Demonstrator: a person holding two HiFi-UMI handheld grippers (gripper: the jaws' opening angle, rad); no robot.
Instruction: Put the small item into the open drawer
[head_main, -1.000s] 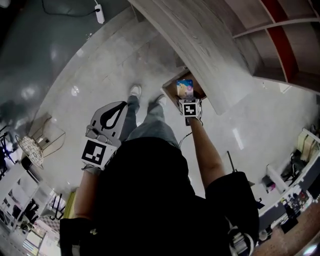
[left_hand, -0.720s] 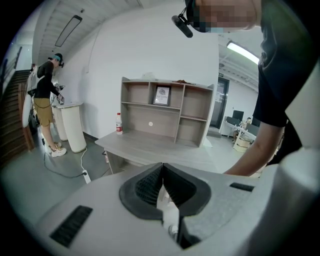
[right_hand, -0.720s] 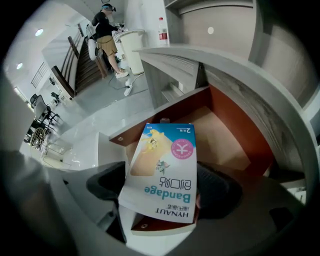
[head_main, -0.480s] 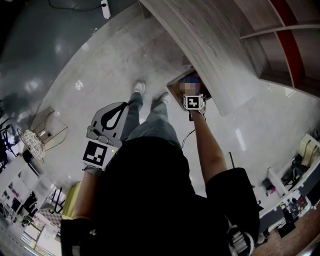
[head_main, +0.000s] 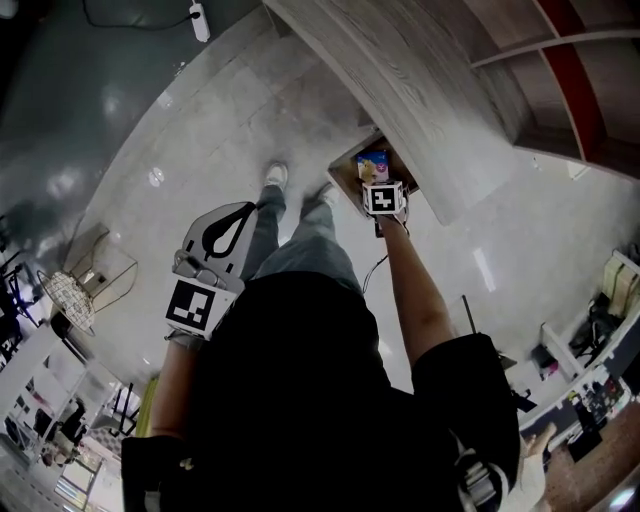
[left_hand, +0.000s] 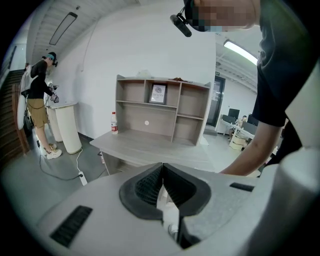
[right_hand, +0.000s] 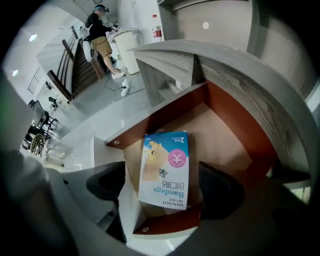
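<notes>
The open drawer (right_hand: 165, 107) juts out from under the grey wood bench (right_hand: 225, 65), its walls reddish-brown and its floor pale. One thing lies in it: a small blue and white bandage box (right_hand: 165, 170), flat on the floor towards the front wall, print side up. In the head view the drawer (head_main: 345, 172) shows just above centre frame, at the bench (head_main: 400, 90) edge, with the box (head_main: 372, 165) a bright patch inside it.

The right gripper (right_hand: 162, 192) hangs over the drawer's front with its jaws spread wide. The dark pads stand to the left and right of the box with a gap on each side, so they grip nothing. In the head view this gripper (head_main: 380, 185) shows at the end of the outstretched arm, its marker cube just below the box.

The left gripper (left_hand: 162, 167) is well apart from the drawer, at left of centre in the head view (head_main: 228, 228). Its jaws are pressed together with nothing between them, and they point at the bench and the shelf unit (left_hand: 160, 112) on it, where a bottle (left_hand: 114, 123) stands at the left.

Compared with a second ago, the right gripper's cube sits a little higher in the head view, closer to the drawer. The box is again just beyond the cube. The left gripper is in the same spot.
</notes>
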